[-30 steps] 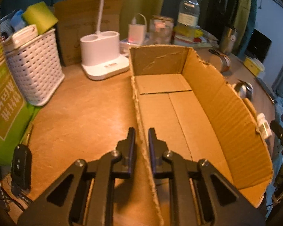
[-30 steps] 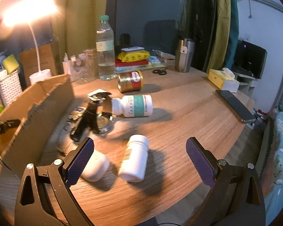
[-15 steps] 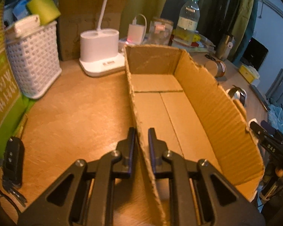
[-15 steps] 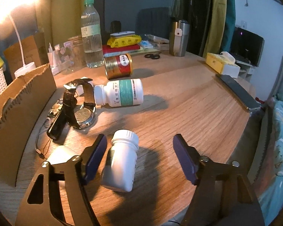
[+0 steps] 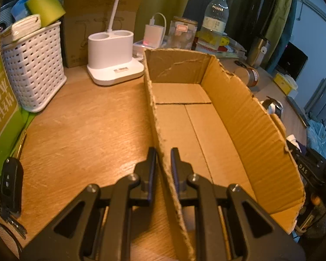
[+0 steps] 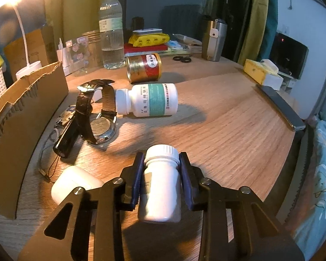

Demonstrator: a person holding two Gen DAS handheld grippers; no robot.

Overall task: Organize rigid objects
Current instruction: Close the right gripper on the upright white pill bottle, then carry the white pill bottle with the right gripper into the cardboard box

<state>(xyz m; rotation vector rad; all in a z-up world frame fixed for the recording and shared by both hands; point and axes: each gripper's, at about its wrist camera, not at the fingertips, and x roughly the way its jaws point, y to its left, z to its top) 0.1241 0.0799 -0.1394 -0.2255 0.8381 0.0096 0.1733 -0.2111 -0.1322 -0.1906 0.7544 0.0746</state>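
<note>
My left gripper (image 5: 163, 155) is shut on the near left wall of an open cardboard box (image 5: 239, 117), whose inside shows bare cardboard. My right gripper (image 6: 162, 159) is shut on a white pill bottle (image 6: 160, 187) lying on the wooden table. The box's outer wall (image 6: 17, 113) shows at the left in the right wrist view. A white case (image 6: 72, 182) lies left of the gripper. Farther off lie a green-labelled pill bottle (image 6: 150, 102), a gold can (image 6: 144, 67), a leather-strap watch (image 6: 97, 113) and a small black device (image 6: 66, 137).
A white basket (image 5: 32, 65), a lamp base (image 5: 113, 63) and a car key (image 5: 9, 182) sit left of the box. A water bottle (image 6: 110, 28), a steel mug (image 6: 213, 39), a tissue box (image 6: 263, 71) and a phone (image 6: 280, 106) stand on the far side and right edge.
My right gripper moved forward and down over the white pill bottle and closed on it. My left gripper stayed shut on the box wall; its view shifted slightly.
</note>
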